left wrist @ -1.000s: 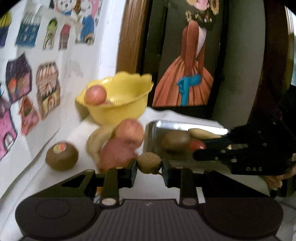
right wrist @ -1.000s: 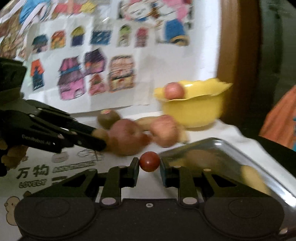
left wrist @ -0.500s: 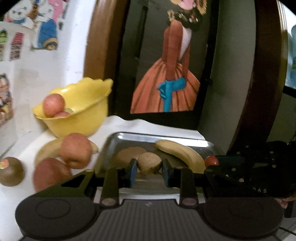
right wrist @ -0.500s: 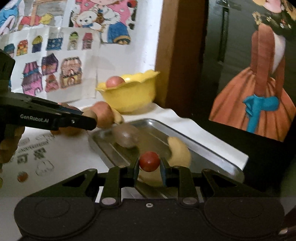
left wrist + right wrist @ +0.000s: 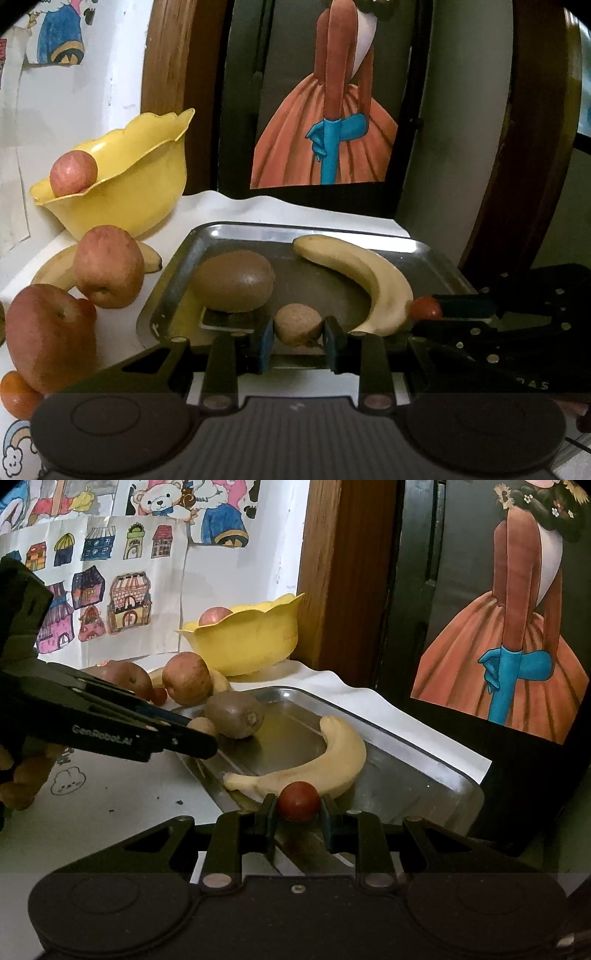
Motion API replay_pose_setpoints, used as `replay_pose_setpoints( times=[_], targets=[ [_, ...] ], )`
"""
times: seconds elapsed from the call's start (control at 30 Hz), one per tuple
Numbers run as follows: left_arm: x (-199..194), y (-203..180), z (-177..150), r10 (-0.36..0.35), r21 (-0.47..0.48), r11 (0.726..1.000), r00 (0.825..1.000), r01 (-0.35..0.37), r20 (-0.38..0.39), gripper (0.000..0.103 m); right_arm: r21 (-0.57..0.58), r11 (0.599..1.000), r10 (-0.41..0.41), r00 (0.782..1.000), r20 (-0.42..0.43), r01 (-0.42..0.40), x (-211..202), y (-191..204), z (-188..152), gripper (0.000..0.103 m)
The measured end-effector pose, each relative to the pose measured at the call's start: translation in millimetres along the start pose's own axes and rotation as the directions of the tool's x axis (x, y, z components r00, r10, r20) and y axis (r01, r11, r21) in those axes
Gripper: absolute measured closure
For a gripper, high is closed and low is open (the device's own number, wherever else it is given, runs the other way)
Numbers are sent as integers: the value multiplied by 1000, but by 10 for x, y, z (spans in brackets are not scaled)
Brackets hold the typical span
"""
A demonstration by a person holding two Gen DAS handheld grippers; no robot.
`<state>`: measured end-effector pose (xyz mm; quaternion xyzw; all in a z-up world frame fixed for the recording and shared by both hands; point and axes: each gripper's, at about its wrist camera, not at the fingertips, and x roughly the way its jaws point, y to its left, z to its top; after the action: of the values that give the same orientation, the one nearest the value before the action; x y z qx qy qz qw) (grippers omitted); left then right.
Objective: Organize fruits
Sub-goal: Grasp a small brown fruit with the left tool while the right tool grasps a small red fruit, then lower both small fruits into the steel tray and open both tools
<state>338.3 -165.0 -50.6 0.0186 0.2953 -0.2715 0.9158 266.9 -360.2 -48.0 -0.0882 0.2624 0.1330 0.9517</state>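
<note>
My left gripper point(image 5: 298, 330) is shut on a small tan round fruit point(image 5: 298, 324), held over the near edge of the steel tray point(image 5: 240, 230). In the tray lie a kiwi point(image 5: 233, 280) and a banana point(image 5: 365, 273). My right gripper point(image 5: 298, 804) is shut on a small red cherry tomato point(image 5: 298, 800), just in front of the banana point(image 5: 317, 764) at the tray's point(image 5: 424, 771) near side. From the left wrist view the right gripper point(image 5: 428, 312) shows at the right with the tomato point(image 5: 425, 308) at its tip. The left gripper point(image 5: 203, 734) reaches in beside the kiwi point(image 5: 234, 714).
A yellow bowl point(image 5: 125, 177) with an apple point(image 5: 73, 172) stands at the back left. Two apples point(image 5: 109, 266) point(image 5: 48, 336), a second banana point(image 5: 55, 267) and a small orange fruit point(image 5: 18, 395) lie left of the tray. A framed painting point(image 5: 332, 96) leans behind.
Both grippers have swung right from the loose fruit to the tray, each still carrying its fruit, and have come lower and closer to the tray's near edge.
</note>
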Motion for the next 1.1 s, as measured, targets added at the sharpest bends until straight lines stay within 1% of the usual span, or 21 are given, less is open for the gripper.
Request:
replay_pose_setpoints(
  times=[0.13, 0.43, 0.6, 0.7, 0.77, 0.8, 0.83, 0.87, 0.97, 1.1],
  targets=[
    [31, 3, 14, -1, -14, 1000, 1000, 1, -2, 71, 2, 1000, 3, 1000, -8, -3, 18, -5, -10, 77],
    [140, 26, 29, 0, -51, 999, 999, -1, -35, 71, 20, 1000, 2, 1000, -4, -2, 42, -33, -41, 76],
    [143, 20, 27, 2, -63, 998, 999, -4, -39, 68, 38, 999, -3, 1000, 1, 3, 32, -58, -63, 74],
    [115, 10, 30, 4, -68, 998, 999, -6, -37, 57, 54, 998, -9, 1000, 6, 9, 12, -70, -70, 69],
    [63, 7, 30, 9, -76, 997, 1000, -10, -24, 41, 66, 998, -15, 1000, 13, 14, -25, -72, -72, 64],
    [12, 3, 32, 9, -83, 997, 1000, -10, -8, 36, 71, 997, -20, 1000, 18, 18, -53, -64, -67, 62],
    [-41, -3, 38, 7, -85, 996, 1000, -7, 7, 24, 72, 997, -22, 999, 26, 20, -85, -60, -63, 59],
    [-105, -11, 45, 8, -85, 996, 1000, -6, 26, 15, 74, 997, -26, 999, 34, 23, -130, -52, -56, 58],
    [-329, -38, 79, 19, -88, 996, 996, -11, 91, 5, 82, 996, -39, 997, 67, 34, -294, -10, -18, 50],
    [-678, -67, 123, 30, -97, 995, 986, -15, 162, 0, 87, 995, -53, 991, 122, 43, -571, 92, 45, 35]
  ],
)
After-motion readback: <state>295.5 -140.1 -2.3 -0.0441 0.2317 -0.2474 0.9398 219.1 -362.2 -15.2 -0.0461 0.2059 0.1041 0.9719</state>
